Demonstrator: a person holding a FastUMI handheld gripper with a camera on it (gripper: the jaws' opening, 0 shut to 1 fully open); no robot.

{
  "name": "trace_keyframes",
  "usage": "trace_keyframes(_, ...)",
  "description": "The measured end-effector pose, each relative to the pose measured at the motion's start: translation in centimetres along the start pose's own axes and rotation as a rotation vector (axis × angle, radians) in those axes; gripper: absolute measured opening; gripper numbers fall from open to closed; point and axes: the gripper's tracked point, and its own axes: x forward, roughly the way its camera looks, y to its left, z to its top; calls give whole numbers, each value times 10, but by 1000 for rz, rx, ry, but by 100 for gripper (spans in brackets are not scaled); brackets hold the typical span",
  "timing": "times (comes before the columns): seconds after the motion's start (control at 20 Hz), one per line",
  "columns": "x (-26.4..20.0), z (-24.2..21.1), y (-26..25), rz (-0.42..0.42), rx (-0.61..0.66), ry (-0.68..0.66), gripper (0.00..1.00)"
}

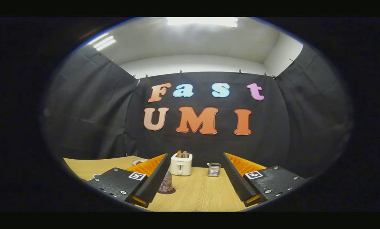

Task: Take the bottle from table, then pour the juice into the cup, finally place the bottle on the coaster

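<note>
Gripper [193, 190] wide open, empty, bottle [166, 183] upright on coaster [168, 191]

Camera rides low behind the spread fingers [151, 181], facing across the table [193, 190]

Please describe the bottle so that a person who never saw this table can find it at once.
On the wooden table, a white toaster stands at the far edge. Nearer, just beside it, the bottle stands upright on a dark round coaster, partly behind one finger of the open gripper. Its colourful label distinguishes it from the toaster and small clear container.
</note>
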Motion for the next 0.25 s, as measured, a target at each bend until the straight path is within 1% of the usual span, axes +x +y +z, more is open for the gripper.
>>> trace_keyframes(0.25, -1, 5, 5, 3, 1, -19, 97)
